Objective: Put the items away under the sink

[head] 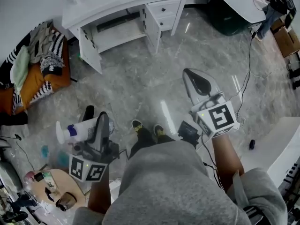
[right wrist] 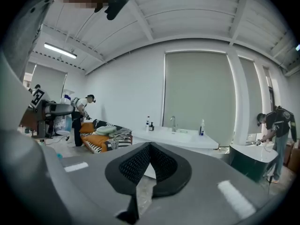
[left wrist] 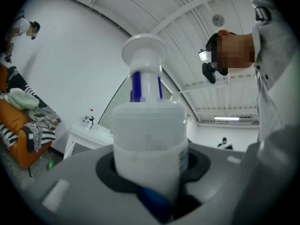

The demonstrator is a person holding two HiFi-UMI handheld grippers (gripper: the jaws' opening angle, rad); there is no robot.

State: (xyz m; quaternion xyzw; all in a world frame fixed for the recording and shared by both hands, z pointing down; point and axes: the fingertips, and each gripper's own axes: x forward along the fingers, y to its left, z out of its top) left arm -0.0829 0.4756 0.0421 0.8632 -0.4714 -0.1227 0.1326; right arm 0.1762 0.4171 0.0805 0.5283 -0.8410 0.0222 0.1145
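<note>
My left gripper (head: 97, 122) is shut on a white pump bottle (head: 78, 127) with blue trim, which lies sideways at the lower left of the head view. In the left gripper view the bottle (left wrist: 149, 135) fills the space between the jaws, pump head up. My right gripper (head: 189, 74) is shut and holds nothing; it is held out over the marble floor. In the right gripper view its pads (right wrist: 140, 163) meet. The white sink cabinet (head: 123, 9) stands ahead with both doors (head: 151, 28) swung open and a bare shelf inside. The sink counter (right wrist: 180, 138) carries a faucet and a few bottles.
An orange sofa (head: 40, 76) piled with clothes lies at the left. A round wooden table (head: 52, 191) with small items is at my lower left. A cable (head: 248, 64) runs over the floor at the right, by a white counter (head: 281, 146). Another person (head: 276, 3) stands at the far right.
</note>
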